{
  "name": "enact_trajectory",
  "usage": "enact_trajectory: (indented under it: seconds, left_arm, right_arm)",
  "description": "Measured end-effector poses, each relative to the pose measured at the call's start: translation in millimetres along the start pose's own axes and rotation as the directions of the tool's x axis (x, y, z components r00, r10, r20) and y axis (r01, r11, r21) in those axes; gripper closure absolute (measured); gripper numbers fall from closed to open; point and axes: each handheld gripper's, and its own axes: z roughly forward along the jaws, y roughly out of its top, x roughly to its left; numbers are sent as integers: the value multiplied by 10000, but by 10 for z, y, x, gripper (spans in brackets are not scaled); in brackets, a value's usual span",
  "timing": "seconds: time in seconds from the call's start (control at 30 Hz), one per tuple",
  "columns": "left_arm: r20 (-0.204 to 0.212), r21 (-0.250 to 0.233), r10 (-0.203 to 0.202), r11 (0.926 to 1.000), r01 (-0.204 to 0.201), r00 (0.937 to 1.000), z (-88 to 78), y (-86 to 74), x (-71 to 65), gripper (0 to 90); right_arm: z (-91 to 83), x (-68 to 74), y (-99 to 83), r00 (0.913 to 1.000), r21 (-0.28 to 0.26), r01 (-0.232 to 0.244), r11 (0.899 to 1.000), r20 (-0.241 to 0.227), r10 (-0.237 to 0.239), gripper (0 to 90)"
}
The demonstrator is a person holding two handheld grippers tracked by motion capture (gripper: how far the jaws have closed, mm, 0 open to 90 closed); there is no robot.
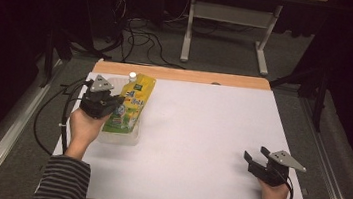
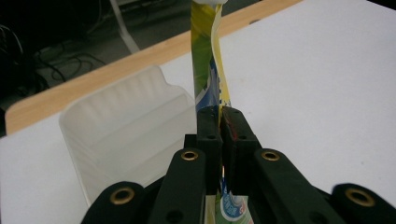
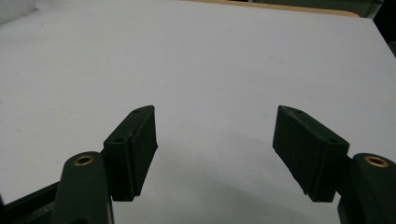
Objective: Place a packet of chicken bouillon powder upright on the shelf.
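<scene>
The left gripper (image 1: 113, 103) sits near the table's far left corner, its jaws pressed together on a flat yellow-and-green pouch (image 1: 132, 105) with a white cap (image 1: 132, 76) at its far end. In the left gripper view the pouch (image 2: 208, 70) stands edge-on between the two black pads, pinched thin, with more of its printed face showing below the jaws. The pouch lies over a clear plastic tray (image 1: 121, 137) that rests on the white table top (image 1: 200, 142); seen from the left gripper, the tray's ribbed wall (image 2: 126, 116) is just to the side of the jaws, close enough to crowd the hand on that side. The tray lies close to the table's left edge, and the pouch's cap reaches nearly to the bare wooden strip (image 1: 182, 75) along the far edge — little spare room there. The right gripper (image 1: 254, 160) rests near the table's near right corner, well apart from the pouch, its jaws spread wide with nothing between them — in the right gripper view there is plain white surface (image 3: 215, 70) ahead of the pads. Between the two hands the white sheet runs bare from tray to right gripper. Beyond the far edge lies grey floor with cables (image 1: 141, 40) and a desk's white legs (image 1: 188, 30).
</scene>
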Motion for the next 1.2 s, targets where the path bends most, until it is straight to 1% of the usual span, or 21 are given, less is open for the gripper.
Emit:
enact_trajectory:
  seconds: [0.07, 0.13, 0.23, 0.3, 0.37, 0.43, 0.47, 0.5, 0.53, 0.57, 0.6, 0.67, 0.73, 0.8, 0.83, 0.87, 0.97, 1.03, 1.07, 1.13, 1.2]
  left_arm:
    - [152, 328, -277, 9991, 272, 9995, 8, 1, 32, 838]
    - [155, 481, -380, 9982, 372, 9992, 10, 2, 54, 833]
    - [329, 845, -646, 9945, 616, 9974, 27, 17, 80, 816]
    - [336, 1231, -690, 9903, 644, 9970, 54, 37, 80, 802]
    - [271, 1505, -609, 9870, 561, 9978, 76, 57, 77, 799]
    - [338, 1798, -640, 9821, 569, 9974, 97, 74, 79, 788]
    - [386, 1955, -688, 9789, 599, 9969, 108, 80, 82, 788]
    - [441, 2162, -808, 9739, 694, 9958, 131, 82, 84, 777]
    - [450, 2488, -834, 9660, 697, 9955, 164, 80, 84, 761]
    - [458, 2692, -855, 9605, 702, 9953, 194, 76, 82, 753]
    - [448, 2801, -886, 9572, 727, 9951, 210, 74, 82, 750]
    - [431, 2911, -947, 9535, 781, 9946, 233, 68, 82, 747]
    - [451, 3264, -1006, 9418, 805, 9939, 277, 60, 82, 730]
    - [390, 3297, -943, 9410, 763, 9948, 277, 64, 73, 741]
    - [341, 3295, -899, 9413, 737, 9954, 277, 65, 64, 776]
    - [338, 3283, -798, 9424, 643, 9962, 277, 65, 54, 819]
    - [289, 3158, -609, 9476, 487, 9977, 264, 66, 27, 842]
    - [172, 2919, -527, 9554, 454, 9985, 257, 50, 17, 856]
    - [176, 2853, -506, 9574, 435, 9986, 250, 43, 19, 862]
    - [143, 2604, -481, 9645, 427, 9987, 240, 11, 28, 868]
    - [24, 2352, -432, 9711, 414, 9991, 234, -24, 36, 875]
  right_arm:
    - [2, -2, 1, 10000, 6, 22, 10000, 3, -22, 311]
    - [3, 1, 1, 10000, 28, 15, 10000, 17, -15, 311]
    - [5, 2, 2, 10000, 38, 17, 10000, 32, -18, 311]
    - [4, 3, 2, 10000, 34, 14, 10000, 34, -14, 311]
    - [5, 3, 2, 10000, 39, 15, 10000, 32, -15, 311]
    - [4, 2, 1, 10000, 27, 21, 10000, 37, -21, 311]
    - [4, 2, 1, 10000, 27, 21, 10000, 37, -21, 311]
    - [4, 3, 1, 10000, 32, 7, 10000, 32, -7, 311]
    - [4, 3, 1, 10000, 31, 12, 10000, 33, -12, 311]
    - [4, 1, 1, 10000, 20, 43, 10000, 34, -43, 311]
    - [4, 0, 1, 10000, 19, 40, 10000, 28, -40, 311]
    - [2, 0, 0, 10000, 1, 34, 10000, 27, -34, 311]
    - [2, 0, 0, 10000, 3, 32, 10000, 27, -32, 311]
    - [2, 1, 0, 10000, 2, 32, 10000, 30, -32, 311]
    - [1, 0, 0, 10000, -3, 46, 10000, 32, -46, 311]
    - [1, 1, 0, 10000, -5, 34, 10000, 32, -34, 311]
    - [-1, 1, 0, 10000, -7, 26, 10000, 17, -26, 311]
    - [-1, 3, 0, 10000, 9, 9, 10000, 26, -9, 310]
    - [-1, 3, 0, 10000, 5, 12, 10000, 27, -12, 309]
    - [-3, 2, -1, 10000, -8, 18, 10000, 9, -18, 309]
    - [-1, 7, 0, 10000, 9, 44, 10000, 29, -44, 309]
